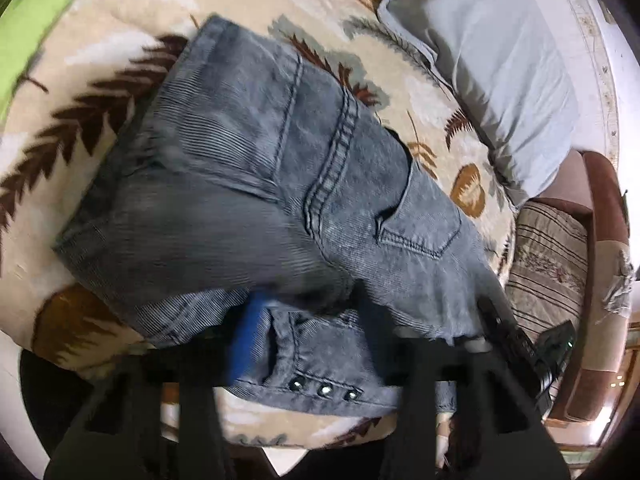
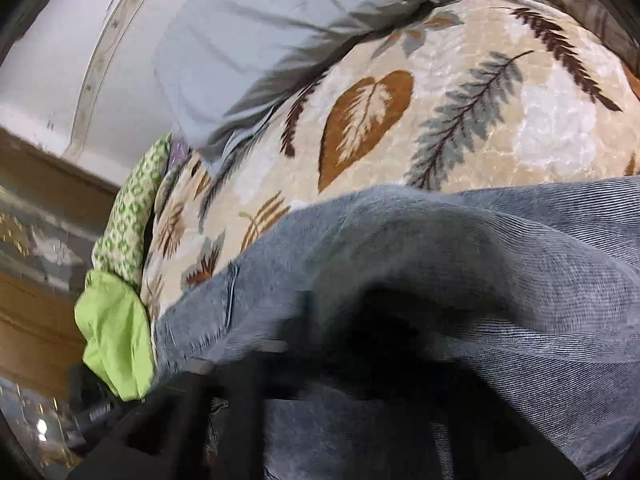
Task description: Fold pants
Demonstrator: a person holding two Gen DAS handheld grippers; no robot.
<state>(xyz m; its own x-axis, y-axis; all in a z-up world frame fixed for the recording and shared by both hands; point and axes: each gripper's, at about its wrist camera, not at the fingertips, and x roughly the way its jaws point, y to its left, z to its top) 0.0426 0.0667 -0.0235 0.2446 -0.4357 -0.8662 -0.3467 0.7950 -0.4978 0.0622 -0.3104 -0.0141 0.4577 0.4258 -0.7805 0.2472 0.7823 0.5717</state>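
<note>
Grey-blue denim pants (image 1: pixel 256 184) lie folded on a leaf-patterned blanket (image 1: pixel 100 92), back pocket and seam facing up. My left gripper (image 1: pixel 308 312) sits at the near waistband edge, its black fingers on either side of the cloth with a blue pad (image 1: pixel 250 332) showing; the image is blurred. In the right wrist view the pants (image 2: pixel 500 280) drape over my right gripper (image 2: pixel 352 360), whose dark fingers are mostly hidden under the denim. The other gripper's black body (image 1: pixel 516 344) shows at the pants' right edge.
A pale blue pillow (image 1: pixel 492 60) lies at the far right of the bed, also in the right wrist view (image 2: pixel 248 40). A green cloth (image 1: pixel 36 16) is at the far left and in the right wrist view (image 2: pixel 116 320). A striped cushion (image 1: pixel 548 256) and brown bed frame (image 1: pixel 604 240) are right.
</note>
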